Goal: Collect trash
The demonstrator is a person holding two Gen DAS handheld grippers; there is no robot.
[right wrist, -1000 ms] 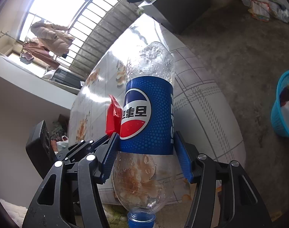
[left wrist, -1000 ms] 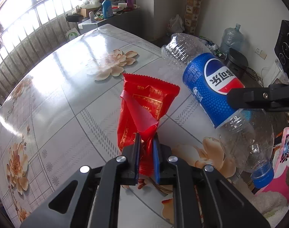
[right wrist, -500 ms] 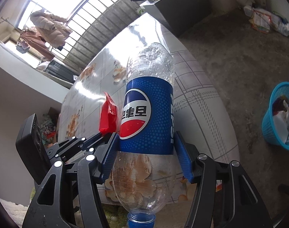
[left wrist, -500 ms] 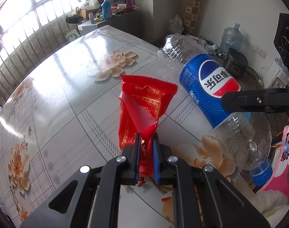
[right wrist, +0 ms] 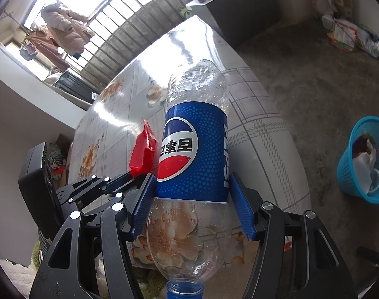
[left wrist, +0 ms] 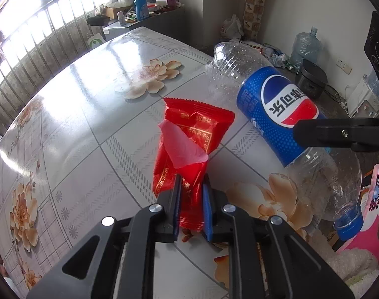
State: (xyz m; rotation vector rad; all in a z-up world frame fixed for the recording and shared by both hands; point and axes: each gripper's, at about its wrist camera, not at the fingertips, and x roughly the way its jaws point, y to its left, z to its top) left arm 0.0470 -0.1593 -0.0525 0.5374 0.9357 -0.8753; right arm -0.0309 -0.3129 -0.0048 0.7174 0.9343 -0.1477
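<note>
Left gripper [left wrist: 191, 199]: clamped on the lower end of the red wrapper [left wrist: 189, 144], both blue pads pressing the crinkled foil between them.
Right gripper [right wrist: 191, 206]: closed around the Pepsi bottle [right wrist: 194, 149], its blue pads against either side of the label's lower edge.
Red wrapper: held above the table [left wrist: 77, 137], just left of the Pepsi bottle in the left wrist view; a pale pink flap [left wrist: 182, 147] folds out from its middle, and its serrated top edge points away from the camera.
Pepsi bottle: clear plastic, blue label, blue cap [left wrist: 348, 221]; held over the table's near edge with the cap end toward the grippers and the base pointing away.
Table: glossy grey tile-patterned top with peach flower prints, under both held items.
Blue basket [right wrist: 363, 159]: on the concrete floor well to the right of the table in the right wrist view, with crumpled paper and other scraps inside.
Water jug [left wrist: 306, 47]: by the wall beyond the table.
Black cooker [left wrist: 311, 79]: on the floor just beside the water jug.
</note>
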